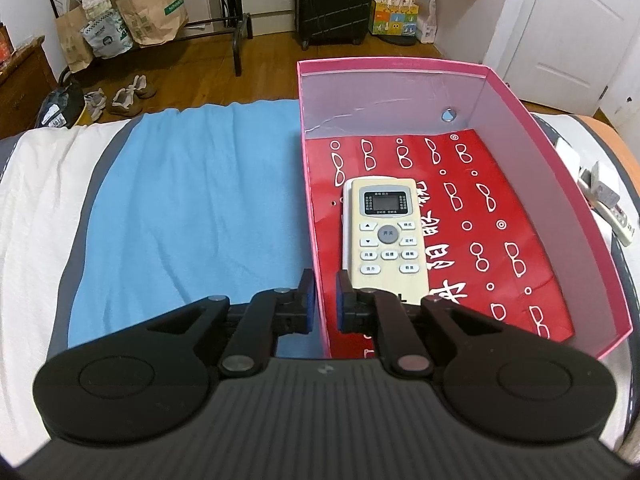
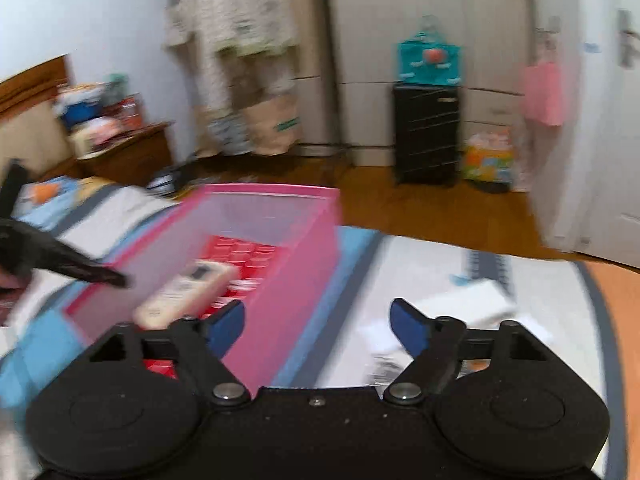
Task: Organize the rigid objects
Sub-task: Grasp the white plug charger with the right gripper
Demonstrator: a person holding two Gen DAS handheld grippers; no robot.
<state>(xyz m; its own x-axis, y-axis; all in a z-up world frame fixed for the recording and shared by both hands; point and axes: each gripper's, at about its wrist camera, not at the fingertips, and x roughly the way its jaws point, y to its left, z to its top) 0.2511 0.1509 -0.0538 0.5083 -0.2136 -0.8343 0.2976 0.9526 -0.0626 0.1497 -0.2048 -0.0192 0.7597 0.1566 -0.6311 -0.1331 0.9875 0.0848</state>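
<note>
Left gripper [image 1: 323, 300] pinches the pink box [image 1: 520, 96] wall; cream remote [image 1: 386, 236] lies inside; right gripper [image 2: 318, 322] gapes wide, empty.

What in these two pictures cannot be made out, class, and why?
- Remote control button labels: too small in the left wrist view.
- Things beyond the pink box, at its right: partly hidden by its wall.
- White items on the bed: blurred in the right wrist view.
</note>
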